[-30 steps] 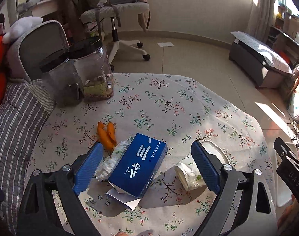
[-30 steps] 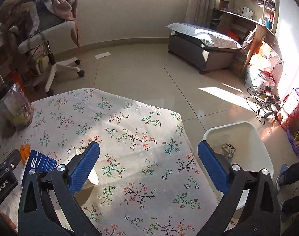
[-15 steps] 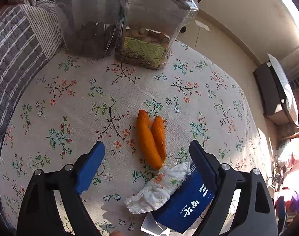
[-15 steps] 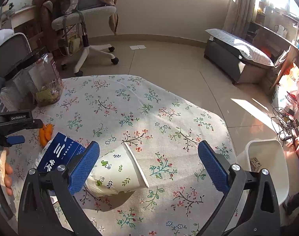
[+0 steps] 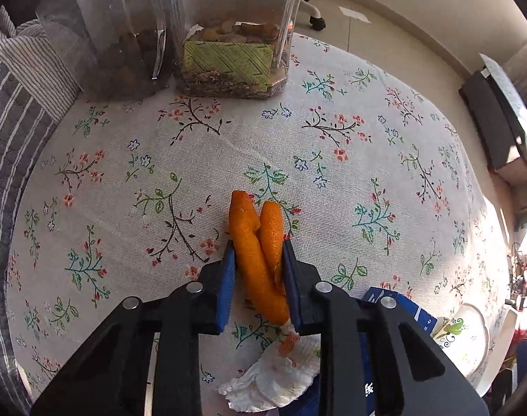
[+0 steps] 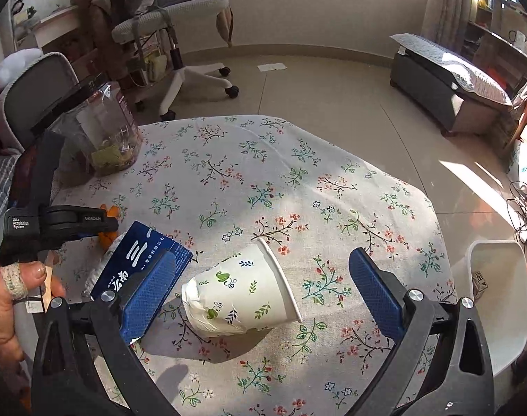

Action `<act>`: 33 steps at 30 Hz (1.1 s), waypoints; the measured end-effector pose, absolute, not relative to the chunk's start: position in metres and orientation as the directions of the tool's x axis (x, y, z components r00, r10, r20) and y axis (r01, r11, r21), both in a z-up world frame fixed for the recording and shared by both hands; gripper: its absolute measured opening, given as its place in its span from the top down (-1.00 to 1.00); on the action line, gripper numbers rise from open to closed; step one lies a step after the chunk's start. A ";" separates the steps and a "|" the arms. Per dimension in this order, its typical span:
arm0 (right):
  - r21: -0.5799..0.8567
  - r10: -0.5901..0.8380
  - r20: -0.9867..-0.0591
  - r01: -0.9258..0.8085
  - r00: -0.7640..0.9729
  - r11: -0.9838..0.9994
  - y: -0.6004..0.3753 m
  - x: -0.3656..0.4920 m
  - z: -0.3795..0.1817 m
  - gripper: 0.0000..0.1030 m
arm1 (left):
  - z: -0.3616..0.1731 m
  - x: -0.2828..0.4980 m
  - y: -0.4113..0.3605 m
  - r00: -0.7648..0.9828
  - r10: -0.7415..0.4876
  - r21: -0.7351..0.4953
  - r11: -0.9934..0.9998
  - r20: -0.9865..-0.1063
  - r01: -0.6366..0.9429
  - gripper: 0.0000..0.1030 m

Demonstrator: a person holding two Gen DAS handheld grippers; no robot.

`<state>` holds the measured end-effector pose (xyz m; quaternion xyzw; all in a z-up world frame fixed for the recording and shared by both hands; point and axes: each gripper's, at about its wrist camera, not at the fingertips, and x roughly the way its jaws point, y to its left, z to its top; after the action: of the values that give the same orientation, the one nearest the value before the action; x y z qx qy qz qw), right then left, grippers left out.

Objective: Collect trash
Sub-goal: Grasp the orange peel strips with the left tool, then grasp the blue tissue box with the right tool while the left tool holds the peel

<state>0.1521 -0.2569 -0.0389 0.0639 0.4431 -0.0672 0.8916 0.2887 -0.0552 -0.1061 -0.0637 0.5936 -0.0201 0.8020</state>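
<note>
The left tongs (image 5: 258, 270) are pinched on the 2 curled strips of orange peel (image 5: 258, 246) lying on the floral-cloth counter (image 5: 333, 145), beside the crumpled white tissue (image 5: 274, 378) and blue cardboard box (image 6: 142, 260). A clean lift seems to need a straight rise with both strips kept squeezed. The right tongs (image 6: 260, 284) gape wide and empty around the tipped white leaf-printed paper cup (image 6: 239, 294), with the white plastic bin (image 6: 499, 294) on the floor just past the counter's edge
</note>
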 end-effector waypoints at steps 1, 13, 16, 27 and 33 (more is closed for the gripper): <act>0.066 -0.039 -0.805 0.155 0.592 0.986 -0.253 0.151 -0.039 -0.87 | -0.102 0.287 -0.052 0.302 -0.113 -0.131 0.990 -0.947 -0.043 0.59; 0.273 0.147 -0.904 0.277 0.401 0.921 -0.180 0.159 -0.068 -0.77 | 0.029 0.230 -0.001 0.555 -0.226 -0.229 0.971 -0.800 0.065 0.59; 0.243 0.125 -0.931 0.326 0.343 0.914 -0.165 0.172 -0.082 -0.64 | 0.043 0.222 0.020 0.582 -0.236 -0.237 0.969 -0.778 0.075 0.59; 0.268 0.120 -0.943 0.494 0.310 0.827 -0.171 0.194 -0.108 -0.60 | 0.042 0.221 0.074 0.564 -0.293 -0.336 0.941 -0.772 0.030 0.59; 0.235 0.106 -0.955 0.489 0.276 0.840 -0.157 0.203 -0.112 -0.62 | 0.042 0.220 0.081 0.555 -0.338 -0.388 0.921 -0.760 0.031 0.58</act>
<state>0.2027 -0.1566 -0.1124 0.2531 0.5881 -0.1262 0.7577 0.2198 0.0812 0.0422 -0.1672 0.4594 -0.1067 0.8658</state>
